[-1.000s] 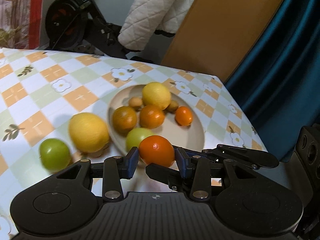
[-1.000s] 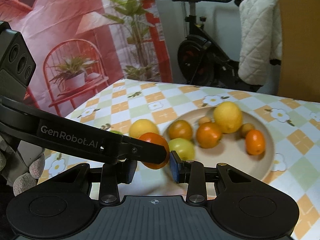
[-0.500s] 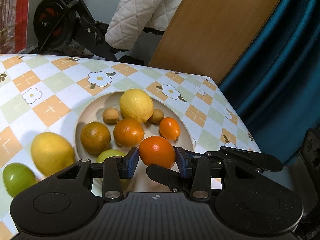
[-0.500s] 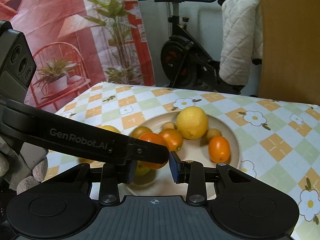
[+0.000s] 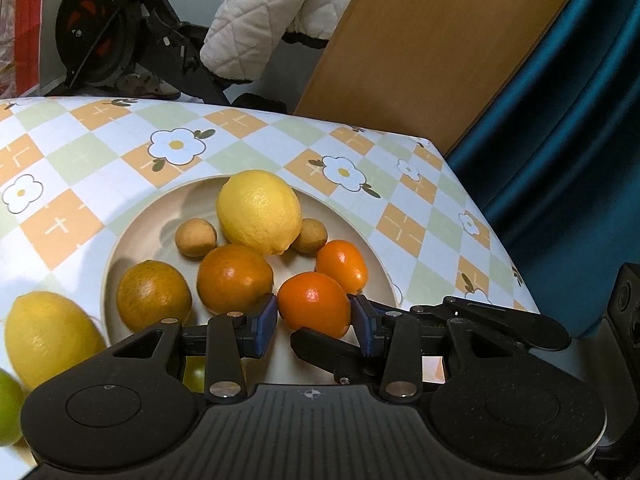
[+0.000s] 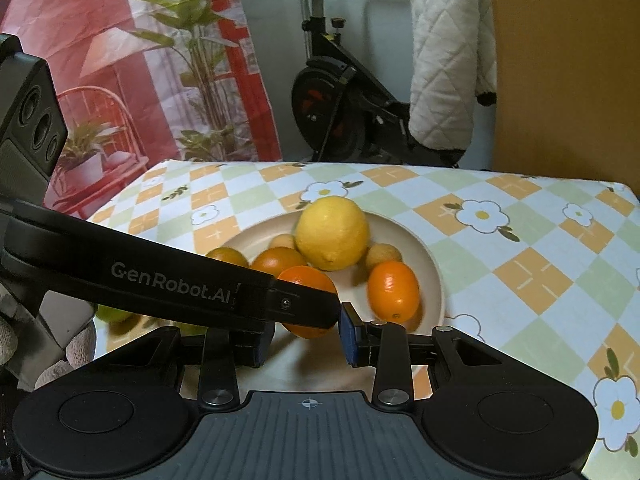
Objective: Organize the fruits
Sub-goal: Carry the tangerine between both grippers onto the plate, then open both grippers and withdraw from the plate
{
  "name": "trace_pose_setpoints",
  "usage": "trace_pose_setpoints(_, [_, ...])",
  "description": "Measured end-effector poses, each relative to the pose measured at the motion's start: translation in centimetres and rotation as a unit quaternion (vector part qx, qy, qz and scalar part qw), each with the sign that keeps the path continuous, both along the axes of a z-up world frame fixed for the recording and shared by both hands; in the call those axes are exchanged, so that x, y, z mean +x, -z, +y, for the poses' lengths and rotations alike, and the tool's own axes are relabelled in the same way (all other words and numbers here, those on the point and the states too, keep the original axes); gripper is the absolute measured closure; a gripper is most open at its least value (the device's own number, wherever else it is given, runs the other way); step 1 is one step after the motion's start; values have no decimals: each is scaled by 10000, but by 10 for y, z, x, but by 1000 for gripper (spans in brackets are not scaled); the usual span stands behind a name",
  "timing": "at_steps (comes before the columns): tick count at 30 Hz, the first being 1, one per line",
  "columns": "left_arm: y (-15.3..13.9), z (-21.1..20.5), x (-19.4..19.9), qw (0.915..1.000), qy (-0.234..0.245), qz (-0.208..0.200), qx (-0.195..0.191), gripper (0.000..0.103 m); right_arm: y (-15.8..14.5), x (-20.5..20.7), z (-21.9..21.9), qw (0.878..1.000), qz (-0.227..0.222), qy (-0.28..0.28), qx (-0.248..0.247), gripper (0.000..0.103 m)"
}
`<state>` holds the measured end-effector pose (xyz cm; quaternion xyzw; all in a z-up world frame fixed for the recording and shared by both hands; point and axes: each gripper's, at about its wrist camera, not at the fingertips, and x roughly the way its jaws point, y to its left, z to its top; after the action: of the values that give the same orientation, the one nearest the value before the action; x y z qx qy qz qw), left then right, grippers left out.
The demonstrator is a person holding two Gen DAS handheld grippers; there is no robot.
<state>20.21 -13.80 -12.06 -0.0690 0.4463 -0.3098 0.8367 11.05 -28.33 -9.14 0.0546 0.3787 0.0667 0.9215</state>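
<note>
1. Left tool: blue pads clamp a glossy round orange above the beige round plate
2. Right tool: nearly closed, empty
3. Dimpled oval yellow lemon in the plate

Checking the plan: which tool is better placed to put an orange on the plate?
Left. The left tool grips an orange over the plate; the right tool appears to hold no fruit.

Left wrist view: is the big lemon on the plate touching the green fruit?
No. The lemon on the plate touches an orange; the green fruit sits off-plate.
</note>
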Motion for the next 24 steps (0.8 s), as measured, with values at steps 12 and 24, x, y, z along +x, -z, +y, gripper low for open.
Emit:
trace_pose_setpoints(12, [10, -3, 13, 9998, -115, 150, -32, 60, 11, 16, -3, 9999, 102, 81, -39, 71])
trace_pose_setpoints(24, [11, -2, 18, 9995, -246, 204, -80, 60, 15, 27, 0, 9996, 168, 153, -154, 71])
